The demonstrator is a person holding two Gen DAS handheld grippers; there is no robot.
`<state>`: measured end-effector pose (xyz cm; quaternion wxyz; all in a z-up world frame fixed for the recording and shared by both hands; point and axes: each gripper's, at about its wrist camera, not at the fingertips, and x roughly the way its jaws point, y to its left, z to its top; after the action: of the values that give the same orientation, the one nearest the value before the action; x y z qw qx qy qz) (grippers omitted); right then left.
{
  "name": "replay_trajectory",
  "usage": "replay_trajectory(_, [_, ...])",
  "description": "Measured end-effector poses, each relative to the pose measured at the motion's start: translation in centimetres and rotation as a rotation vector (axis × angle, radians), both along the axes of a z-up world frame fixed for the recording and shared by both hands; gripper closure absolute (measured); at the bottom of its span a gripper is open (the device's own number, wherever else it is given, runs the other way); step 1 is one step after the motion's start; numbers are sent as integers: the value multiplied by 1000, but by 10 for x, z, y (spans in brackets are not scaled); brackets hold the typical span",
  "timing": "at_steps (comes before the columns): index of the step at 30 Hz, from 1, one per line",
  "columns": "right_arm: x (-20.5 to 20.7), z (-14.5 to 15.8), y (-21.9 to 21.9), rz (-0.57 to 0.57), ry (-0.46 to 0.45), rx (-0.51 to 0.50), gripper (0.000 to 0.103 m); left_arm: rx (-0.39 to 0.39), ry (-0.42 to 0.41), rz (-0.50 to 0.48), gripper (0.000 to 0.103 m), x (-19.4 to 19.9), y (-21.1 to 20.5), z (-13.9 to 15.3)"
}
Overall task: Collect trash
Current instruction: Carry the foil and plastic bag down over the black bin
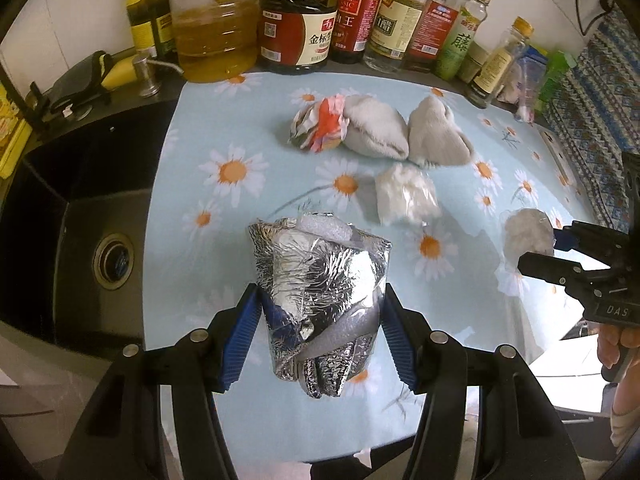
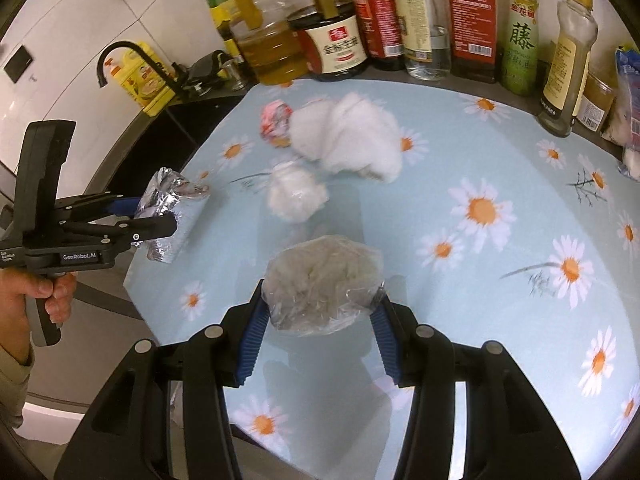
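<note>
My left gripper (image 1: 320,316) is shut on a crumpled silver foil wrapper (image 1: 320,300) and holds it above the daisy-print tablecloth (image 1: 200,280); it also shows in the right wrist view (image 2: 172,216). My right gripper (image 2: 320,312) is shut on a clear plastic bag of whitish stuff (image 2: 324,280), seen in the left wrist view (image 1: 526,236) at right. On the cloth lie a small white plastic wad (image 1: 406,198), two white fluffy cloth lumps (image 1: 376,132), and a red and white crumpled wrapper (image 1: 318,124).
Several oil, soy sauce and vinegar bottles (image 1: 296,28) line the back wall. A black sink (image 1: 76,240) with a tap (image 2: 120,56) lies left of the table. A patterned cloth (image 1: 600,92) is at far right.
</note>
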<state>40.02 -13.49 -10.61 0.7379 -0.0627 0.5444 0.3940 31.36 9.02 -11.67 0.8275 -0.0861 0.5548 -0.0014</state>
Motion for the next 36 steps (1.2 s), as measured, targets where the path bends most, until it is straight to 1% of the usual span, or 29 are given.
replay_trajectory(14, [-95,8,25,32,9,-13,53,-37,-19,-17,46,-84,9,-5])
replay_trajectory(23, [-156,-5,35,60,23,-40,53,-77,-9,-9,46,-142,14,-21])
replay_trajectory(26, [-176,-10,38,68,34,-46,53,-91,-2,-5,46,-156,14,-27])
replay_trajectory(29, [-189,-16,39,75,47,-51,53,-110,6,7,46,-171,13,-35])
replay_trajectory(32, [-201,-24,40,76,67,-57,53,-147,21,18,46,-185,10,-47])
replay_trajectory(36, [-214,-36,43,82,89,-76,53,-171,46,23,46,-196,9,-61])
